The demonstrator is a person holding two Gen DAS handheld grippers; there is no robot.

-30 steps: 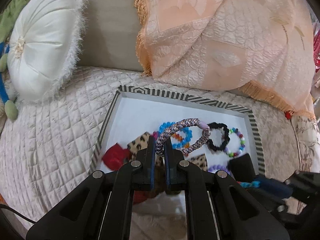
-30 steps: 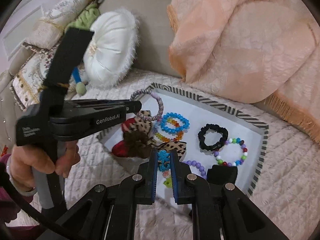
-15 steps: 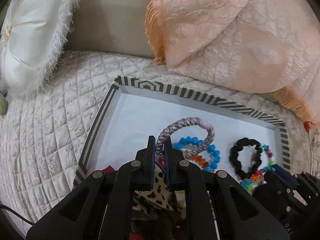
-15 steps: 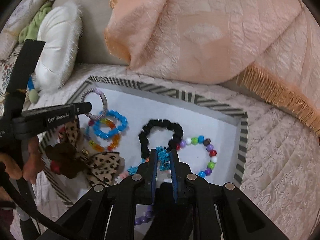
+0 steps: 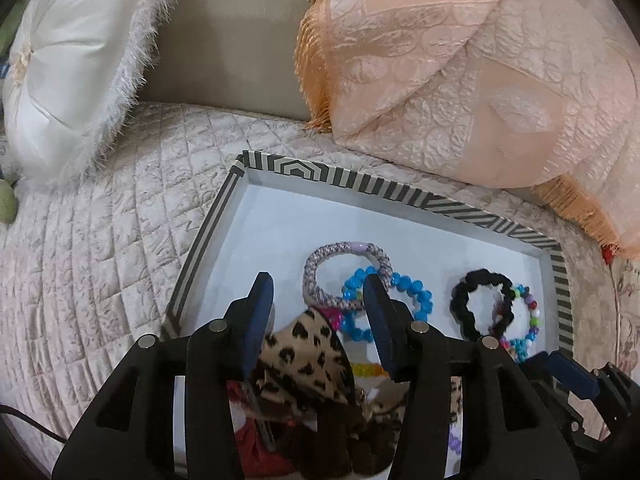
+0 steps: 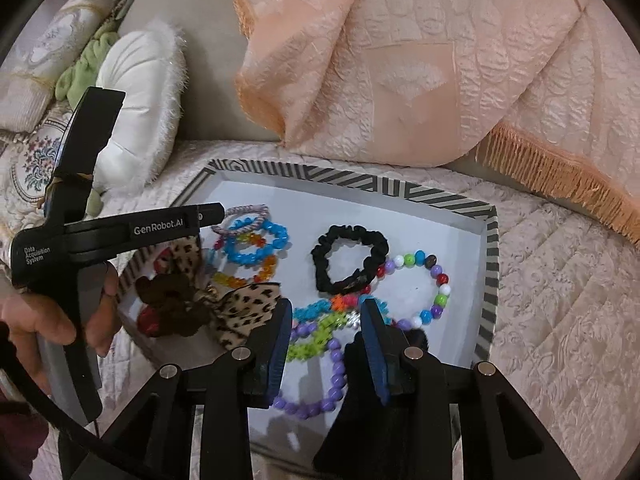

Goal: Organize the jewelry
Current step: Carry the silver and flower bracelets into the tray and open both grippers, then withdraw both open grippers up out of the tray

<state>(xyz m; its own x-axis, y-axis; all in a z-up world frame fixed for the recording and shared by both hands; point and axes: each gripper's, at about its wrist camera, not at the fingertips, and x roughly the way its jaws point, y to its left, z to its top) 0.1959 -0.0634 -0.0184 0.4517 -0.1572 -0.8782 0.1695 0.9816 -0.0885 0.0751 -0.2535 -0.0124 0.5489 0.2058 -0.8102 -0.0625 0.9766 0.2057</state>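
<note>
1. Through the left wrist camera, I am seeing my left gripper (image 5: pixel 318 300) hanging with its jaws spread apart and gripping nothing, over the near left part of the white shallow tray with the black-and-white striped rim (image 5: pixel 384 190).
2. The braided pink-and-grey hair tie with a lilac bead (image 5: pixel 346 274) is lying flat on the tray floor just beyond the fingertips, released, overlapping the bright blue beaded bracelet (image 5: pixel 416 300) beside it.
3. A leopard-print fabric bow (image 5: pixel 308 354) is sitting under the jaws, and a black ruffled scrunchie (image 5: pixel 468 304) is resting further right, touching a multicoloured bead bracelet (image 5: pixel 532 318).
4. The tray is resting on a quilted beige bedspread (image 5: pixel 100 248), with a round white fringed cushion (image 5: pixel 68 60) at the back left and a peach fringed blanket (image 5: pixel 460 68) at the back right.
5. Through the right wrist camera, I am seeing my right gripper (image 6: pixel 326 322) also standing with its jaws apart and holding nothing, over the tray's near edge.
6. A string of turquoise, orange and lime star-shaped beads (image 6: pixel 320 312) is lying on the tray floor between the two fingers, beside a purple bead bracelet (image 6: pixel 336 376).
7. The left gripper (image 6: pixel 216 214) is reaching in from the left, its tip just above the braided tie (image 6: pixel 250 212).
</note>
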